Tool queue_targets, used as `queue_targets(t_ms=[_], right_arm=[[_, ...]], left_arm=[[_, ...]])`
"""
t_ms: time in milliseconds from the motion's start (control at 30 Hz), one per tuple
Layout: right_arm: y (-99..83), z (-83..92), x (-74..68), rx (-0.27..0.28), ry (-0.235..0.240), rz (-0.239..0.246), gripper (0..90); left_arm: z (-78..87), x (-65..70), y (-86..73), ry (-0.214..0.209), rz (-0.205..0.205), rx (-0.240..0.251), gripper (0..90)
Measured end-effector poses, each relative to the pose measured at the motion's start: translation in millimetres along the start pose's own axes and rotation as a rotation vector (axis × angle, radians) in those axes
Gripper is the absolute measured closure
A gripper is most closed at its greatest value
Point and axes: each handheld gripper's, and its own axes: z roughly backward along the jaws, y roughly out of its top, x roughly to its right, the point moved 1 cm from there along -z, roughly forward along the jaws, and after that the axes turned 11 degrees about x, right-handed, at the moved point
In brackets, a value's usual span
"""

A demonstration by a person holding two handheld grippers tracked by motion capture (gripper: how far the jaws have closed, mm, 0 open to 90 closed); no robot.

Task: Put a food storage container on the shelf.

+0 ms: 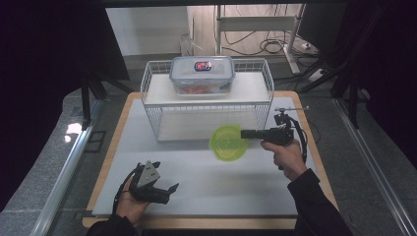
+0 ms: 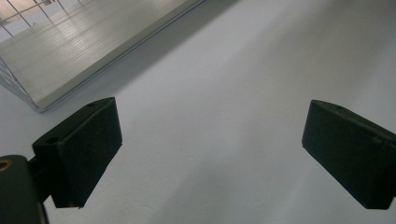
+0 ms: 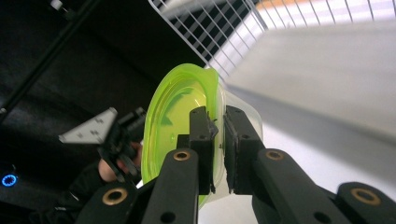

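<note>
A round clear tub with a lime-green lid (image 1: 227, 143) hangs above the white mat, just in front of the wire rack. My right gripper (image 1: 244, 133) is shut on its edge from the right, jaws level. In the right gripper view the pads (image 3: 220, 130) pinch the green lid (image 3: 170, 116) and the clear rim (image 3: 245, 112) together. My left gripper (image 1: 164, 177) rests in a hand at the mat's front left, open. In the left gripper view its jaws (image 2: 210, 158) stand wide apart over bare mat.
A white wire rack (image 1: 152, 105) with two shelves stands at the back of the mat. A clip-lid food box (image 1: 202, 73) sits on its top shelf. The rack's lower shelf board (image 2: 70, 42) lies ahead of the left gripper. Dark curtains flank the table.
</note>
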Motion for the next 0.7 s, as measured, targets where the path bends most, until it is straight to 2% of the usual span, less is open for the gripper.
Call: queue_targets(t_ms=[333, 400, 500, 567, 633, 700], right_arm=[[52.4, 1.7, -36.3, 0.086, 0.017, 0.023, 84.0], [64.7, 1.1, -43.8, 0.100, 0.005, 0.034, 84.1], [81.9, -0.9, -54.0, 0.120, -0.008, 0.049, 84.1], [91.6, -2.7, -59.1, 0.132, -0.013, 0.052, 84.1], [96.2, -3.7, -60.8, 0.141, -0.015, 0.055, 84.1], [109.8, -6.3, -66.2, 0.169, -0.014, 0.051, 84.2]], left_arm=[[0.8, -0.5, 0.4, 0.002, 0.004, 0.008, 4.5], [0.0, 0.1, 0.2, 0.002, 0.011, 0.015, 4.5], [1.1, -0.6, 0.6, -0.002, -0.001, 0.005, 4.5], [0.5, 0.2, 0.5, -0.002, 0.014, 0.017, 4.5], [0.5, 0.2, 0.4, -0.001, 0.015, 0.017, 4.6], [0.7, 0.4, 0.6, -0.002, 0.014, 0.015, 4.6]])
